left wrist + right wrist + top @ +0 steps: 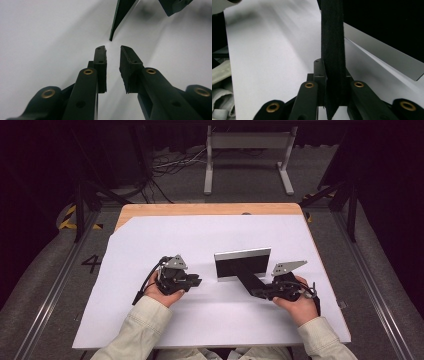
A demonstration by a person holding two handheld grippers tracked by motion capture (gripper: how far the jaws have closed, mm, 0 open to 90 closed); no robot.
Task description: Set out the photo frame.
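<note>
White sheet (pixel 165 320) is covering the wooden table (pixel 200 209). A flat black case with a silver edge (pixel 243 263) is standing near the middle, its black flap (pixel 332 50) running toward me. My right gripper (pixel 260 291) is clamping that flap between its 2 jaws. My left gripper (pixel 192 281) is resting just left of the case, jaws apart, holding nothing.

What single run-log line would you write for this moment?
left gripper: open, empty | right gripper: shut on black flap | flap joins upright black panel | surface: white sheet
</note>
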